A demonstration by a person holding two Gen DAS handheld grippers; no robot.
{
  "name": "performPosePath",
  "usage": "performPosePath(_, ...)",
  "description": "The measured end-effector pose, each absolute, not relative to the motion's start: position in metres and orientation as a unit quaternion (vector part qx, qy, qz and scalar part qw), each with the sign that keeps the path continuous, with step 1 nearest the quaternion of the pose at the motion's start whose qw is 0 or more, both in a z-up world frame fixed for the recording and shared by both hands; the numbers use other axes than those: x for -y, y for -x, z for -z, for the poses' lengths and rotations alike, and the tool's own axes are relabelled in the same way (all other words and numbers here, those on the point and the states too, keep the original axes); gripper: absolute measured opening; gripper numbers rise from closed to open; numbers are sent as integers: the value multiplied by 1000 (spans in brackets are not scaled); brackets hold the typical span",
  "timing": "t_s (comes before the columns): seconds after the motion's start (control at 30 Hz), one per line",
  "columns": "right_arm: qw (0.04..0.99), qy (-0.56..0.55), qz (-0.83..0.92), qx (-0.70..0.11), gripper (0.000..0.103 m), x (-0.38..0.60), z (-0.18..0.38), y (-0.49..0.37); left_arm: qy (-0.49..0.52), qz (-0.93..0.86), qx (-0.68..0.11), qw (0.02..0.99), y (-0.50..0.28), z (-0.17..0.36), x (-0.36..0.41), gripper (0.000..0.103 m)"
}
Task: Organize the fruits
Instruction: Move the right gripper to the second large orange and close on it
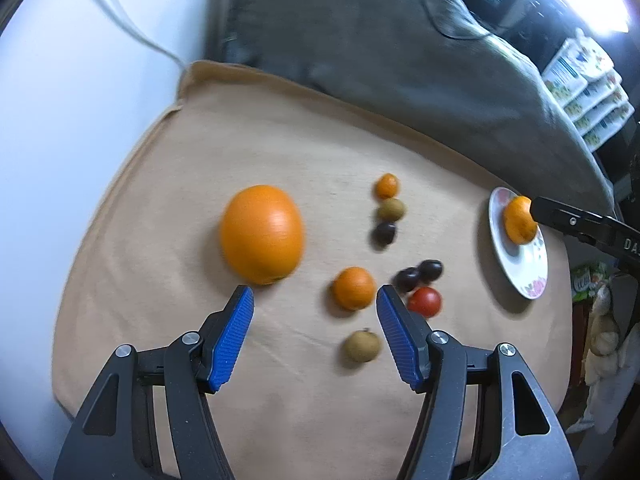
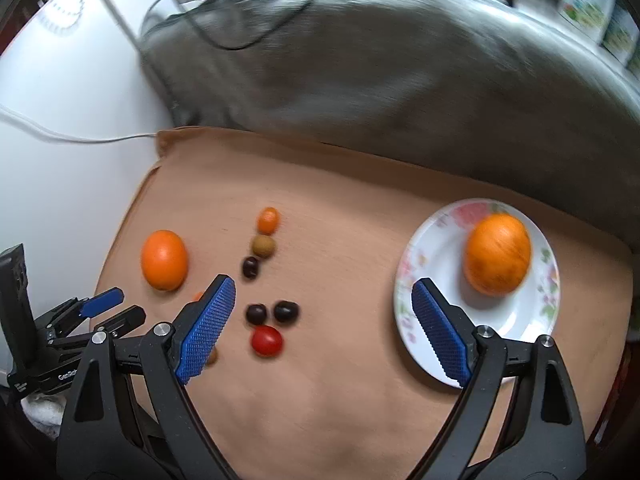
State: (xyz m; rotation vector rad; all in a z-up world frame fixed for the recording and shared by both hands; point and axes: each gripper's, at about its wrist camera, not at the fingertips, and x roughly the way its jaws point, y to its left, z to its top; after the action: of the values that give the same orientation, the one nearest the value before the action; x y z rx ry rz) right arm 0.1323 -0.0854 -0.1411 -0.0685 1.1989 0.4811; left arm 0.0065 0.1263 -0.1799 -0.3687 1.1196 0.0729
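One orange (image 2: 498, 254) on plate (image 2: 404, 280); both grippers, left (image 1: 315, 300) & right (image 2: 324, 294), open, empty; next: left closes on small orange (image 1: 354, 288).

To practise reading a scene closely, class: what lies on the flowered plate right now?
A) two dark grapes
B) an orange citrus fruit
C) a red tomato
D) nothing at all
B: the flowered plate holds a single orange citrus fruit, while the red tomato and the two dark fruits lie on the tan cloth beside it.
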Motion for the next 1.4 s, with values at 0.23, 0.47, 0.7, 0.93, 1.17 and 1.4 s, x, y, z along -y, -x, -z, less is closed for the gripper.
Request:
performPosePath(0.23,781,51,-270,-561,92,29,146,-135,194,-40,-526,827,1,191,-147,64)
performPosePath(0.47,743,50,-317,-587,92,-24,169,-138,209,-31,-529,822,-1,204,-159,64)
performPosePath(0.7,712,47,-338,-614,92,-62,192,-142,216,-24,-534,817,-8,217,-163,64)
performPosePath(0.93,684,22,-349,-640,90,-85,213,-154,217,-21,-530,819,-13,222,-161,64)
performPosePath(1.17,653,-22,-357,-668,85,-94,231,-160,237,-17,-524,818,-16,227,-163,62)
performPosePath(1.4,634,-41,-360,-683,75,-101,244,-161,244,-15,-522,817,-18,229,-166,61)
